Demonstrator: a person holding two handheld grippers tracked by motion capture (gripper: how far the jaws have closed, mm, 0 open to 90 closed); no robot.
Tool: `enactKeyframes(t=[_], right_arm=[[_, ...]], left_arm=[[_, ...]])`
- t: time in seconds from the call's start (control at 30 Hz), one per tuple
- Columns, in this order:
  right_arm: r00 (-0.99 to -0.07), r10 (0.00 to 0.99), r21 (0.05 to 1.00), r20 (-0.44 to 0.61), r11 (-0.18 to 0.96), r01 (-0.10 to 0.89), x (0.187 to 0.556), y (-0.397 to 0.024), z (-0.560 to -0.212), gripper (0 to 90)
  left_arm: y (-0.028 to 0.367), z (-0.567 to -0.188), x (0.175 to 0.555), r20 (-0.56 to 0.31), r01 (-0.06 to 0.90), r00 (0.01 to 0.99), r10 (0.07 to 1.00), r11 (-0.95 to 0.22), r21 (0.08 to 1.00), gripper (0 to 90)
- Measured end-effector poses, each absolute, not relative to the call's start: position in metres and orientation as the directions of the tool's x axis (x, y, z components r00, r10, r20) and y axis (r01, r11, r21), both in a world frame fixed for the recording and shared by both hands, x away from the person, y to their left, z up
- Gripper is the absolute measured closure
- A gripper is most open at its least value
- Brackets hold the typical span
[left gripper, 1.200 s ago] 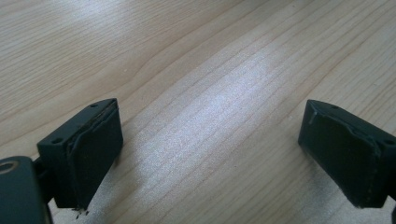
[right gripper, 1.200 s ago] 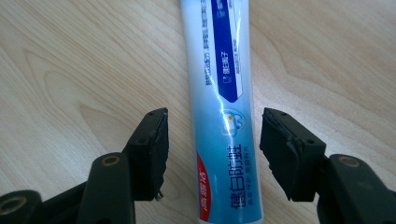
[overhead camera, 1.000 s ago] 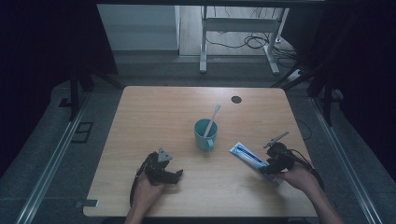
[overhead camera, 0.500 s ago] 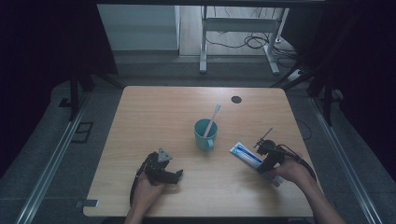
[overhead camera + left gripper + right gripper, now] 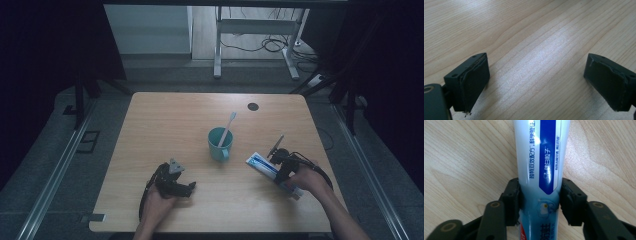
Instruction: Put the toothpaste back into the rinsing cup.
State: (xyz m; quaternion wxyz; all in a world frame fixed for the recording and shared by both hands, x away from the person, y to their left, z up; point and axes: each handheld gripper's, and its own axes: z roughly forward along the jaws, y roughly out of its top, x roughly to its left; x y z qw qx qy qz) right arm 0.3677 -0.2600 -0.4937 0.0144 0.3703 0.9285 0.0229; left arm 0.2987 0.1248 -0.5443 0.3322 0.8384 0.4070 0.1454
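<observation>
Item: toothpaste tube (image 5: 541,165), pinched in my right gripper (image 5: 540,200), near the table's (image 5: 165,115) right edge.

My jaws pressed both flanks of the tube, which lay flat on the wood and ran straight out ahead of them, toward the teal cup (image 5: 219,145) holding a toothbrush (image 5: 227,127). I judged a firm, level squeeze best before lifting, lest the slick tube twist. My left gripper (image 5: 536,82) rested spread and empty near the front edge.

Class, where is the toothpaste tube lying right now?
In the high view the toothpaste tube lies on the table's right side, just right of the teal cup, with the right gripper closed around it.
</observation>
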Motion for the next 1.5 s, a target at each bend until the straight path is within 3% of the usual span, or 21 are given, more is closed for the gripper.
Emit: enactKeyframes(t=[0.13, 0.4, 1.5], right_arm=[[-0.724, 0.69, 0.057, -0.007, 0.723, 0.688, 0.368, -0.261, -0.49, 65.0], [-0.715, 0.699, 0.1, 0.01, 0.711, 0.696, 0.365, -0.267, -0.487, 70.2], [-0.727, 0.686, 0.377, 0.019, 0.668, 0.641, 0.349, -0.278, -0.45, 71.8]], left_arm=[[0.125, -0.544, 0.299, -0.025, 0.585, 0.628, 0.778, -0.45, 0.674, 6.5], [0.125, -0.544, 0.299, -0.025, 0.585, 0.628, 0.778, -0.45, 0.674, 6.5], [0.125, -0.544, 0.299, -0.027, 0.586, 0.626, 0.779, -0.447, 0.676, 6.5]])
